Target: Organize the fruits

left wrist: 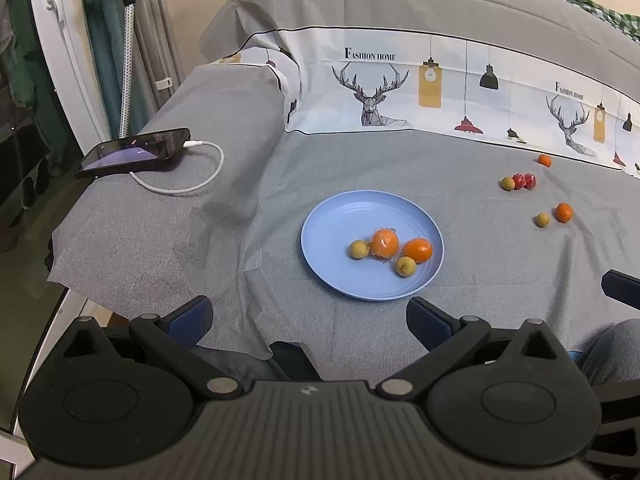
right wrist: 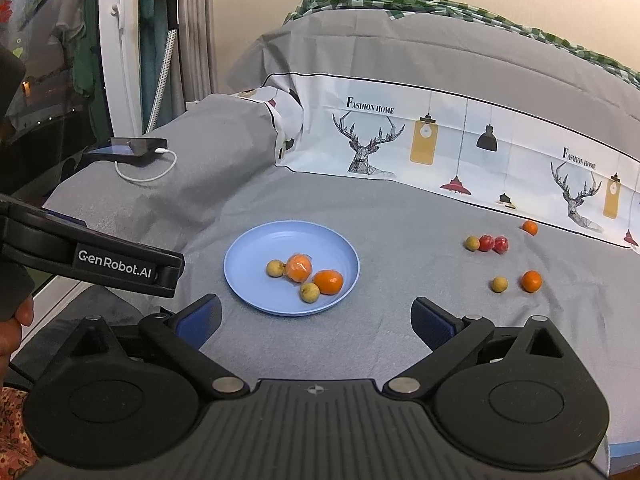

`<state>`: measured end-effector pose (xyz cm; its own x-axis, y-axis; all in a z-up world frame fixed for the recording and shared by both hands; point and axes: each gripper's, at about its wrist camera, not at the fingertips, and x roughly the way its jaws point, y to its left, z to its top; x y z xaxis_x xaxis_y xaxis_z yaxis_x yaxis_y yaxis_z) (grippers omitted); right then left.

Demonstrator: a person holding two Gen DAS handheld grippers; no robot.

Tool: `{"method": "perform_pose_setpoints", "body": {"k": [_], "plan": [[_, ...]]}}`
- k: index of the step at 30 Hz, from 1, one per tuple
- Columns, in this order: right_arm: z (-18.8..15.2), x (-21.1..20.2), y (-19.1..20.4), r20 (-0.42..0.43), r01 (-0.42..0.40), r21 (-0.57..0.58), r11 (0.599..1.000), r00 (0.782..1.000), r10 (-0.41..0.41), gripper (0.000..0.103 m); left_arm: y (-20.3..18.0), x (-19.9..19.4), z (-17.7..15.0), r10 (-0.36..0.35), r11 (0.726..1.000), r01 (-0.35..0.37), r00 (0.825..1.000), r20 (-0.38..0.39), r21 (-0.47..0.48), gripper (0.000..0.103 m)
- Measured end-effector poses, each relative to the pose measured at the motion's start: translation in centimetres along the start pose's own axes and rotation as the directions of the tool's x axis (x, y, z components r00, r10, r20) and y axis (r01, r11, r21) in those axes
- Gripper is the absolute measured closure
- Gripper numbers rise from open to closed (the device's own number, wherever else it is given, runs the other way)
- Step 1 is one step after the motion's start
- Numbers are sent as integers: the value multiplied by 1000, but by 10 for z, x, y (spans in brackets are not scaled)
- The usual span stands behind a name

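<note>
A blue plate (left wrist: 340,216) (right wrist: 260,248) on the grey cloth holds two orange fruits (left wrist: 385,243) (right wrist: 328,282) and two small tan fruits (left wrist: 359,249) (right wrist: 310,292). Loose on the cloth to the right lie two tan fruits (right wrist: 499,284), two red ones (right wrist: 493,243) and two small oranges (right wrist: 531,281) (left wrist: 563,212). My left gripper (left wrist: 308,312) hangs open near the plate's front edge, nothing between its fingers. My right gripper (right wrist: 316,316) is open too, empty, just in front of the plate. The left gripper's body (right wrist: 92,256) shows at the left of the right wrist view.
A phone (left wrist: 136,152) on a white charging cable (left wrist: 200,176) lies on the raised grey cloth at the left. A printed deer-and-lamp sheet (left wrist: 440,88) rises behind the fruits. The cloth's left edge drops off beside a white frame (right wrist: 116,48).
</note>
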<state>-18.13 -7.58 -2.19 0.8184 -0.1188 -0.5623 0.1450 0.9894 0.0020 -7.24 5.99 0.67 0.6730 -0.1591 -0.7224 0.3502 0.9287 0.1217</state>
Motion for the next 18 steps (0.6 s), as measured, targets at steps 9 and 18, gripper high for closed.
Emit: {"method": "perform_pose_setpoints", "body": {"k": [9, 18], "plan": [[-2, 5, -2, -17, -8, 14, 1000, 1000, 8, 1, -2, 5, 0, -2, 1000, 2, 1000, -13, 10, 0], [-6, 16, -10, -47, -31, 49, 998, 998, 34, 1, -8, 17, 1, 4, 1000, -2, 999, -49, 29, 0]]}}
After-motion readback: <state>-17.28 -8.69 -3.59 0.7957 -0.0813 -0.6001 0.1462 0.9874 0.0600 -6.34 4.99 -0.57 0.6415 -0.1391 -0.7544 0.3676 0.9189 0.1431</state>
